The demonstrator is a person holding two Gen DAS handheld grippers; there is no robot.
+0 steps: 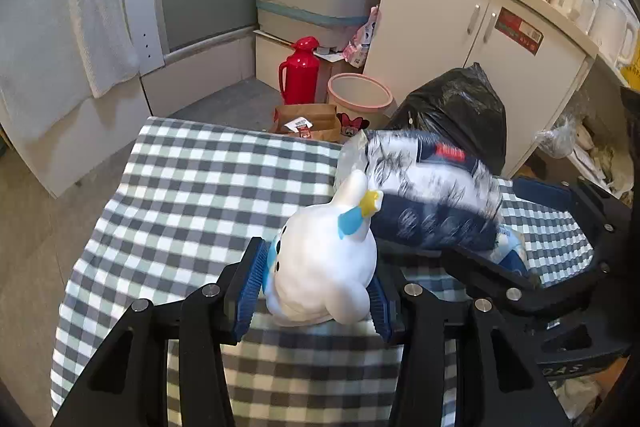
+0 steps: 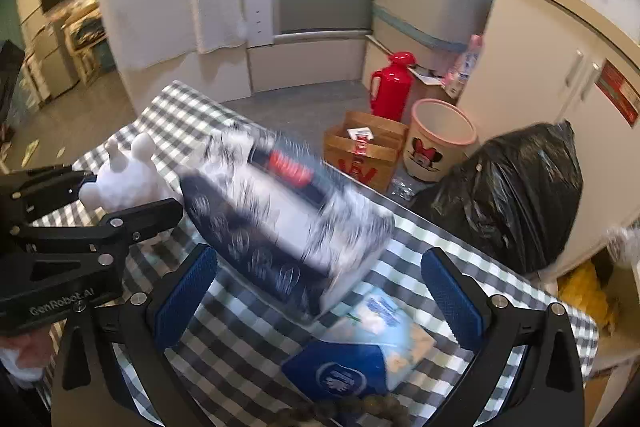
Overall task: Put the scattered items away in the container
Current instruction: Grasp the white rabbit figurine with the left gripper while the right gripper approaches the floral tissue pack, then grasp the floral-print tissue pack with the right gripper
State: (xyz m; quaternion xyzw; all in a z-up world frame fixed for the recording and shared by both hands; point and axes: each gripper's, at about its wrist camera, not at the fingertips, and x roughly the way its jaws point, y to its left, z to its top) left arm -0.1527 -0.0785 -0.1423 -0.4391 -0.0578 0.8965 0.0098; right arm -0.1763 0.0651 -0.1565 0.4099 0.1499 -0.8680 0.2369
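Note:
My left gripper (image 1: 318, 291) is shut on a white plush toy (image 1: 324, 267) with a blue and yellow bow, held just over the checked tablecloth (image 1: 200, 187). To its right a blue-and-white patterned pack (image 1: 432, 187) shows motion blur. In the right wrist view that pack (image 2: 288, 203) lies tilted between and ahead of the wide-apart blue pads of my right gripper (image 2: 320, 267), which is open. I cannot tell whether the pack rests on the table. A light blue packet (image 2: 384, 323) and a dark blue item (image 2: 340, 367) lie under the right gripper.
On the floor beyond the table stand a pink-rimmed bin (image 2: 440, 135), an open brown paper bag (image 2: 364, 147) and a red thermos (image 1: 300, 71). A full black rubbish bag (image 2: 512, 195) leans against a white cabinet (image 1: 460, 19). A string of dark beads (image 2: 340, 407) lies nearest.

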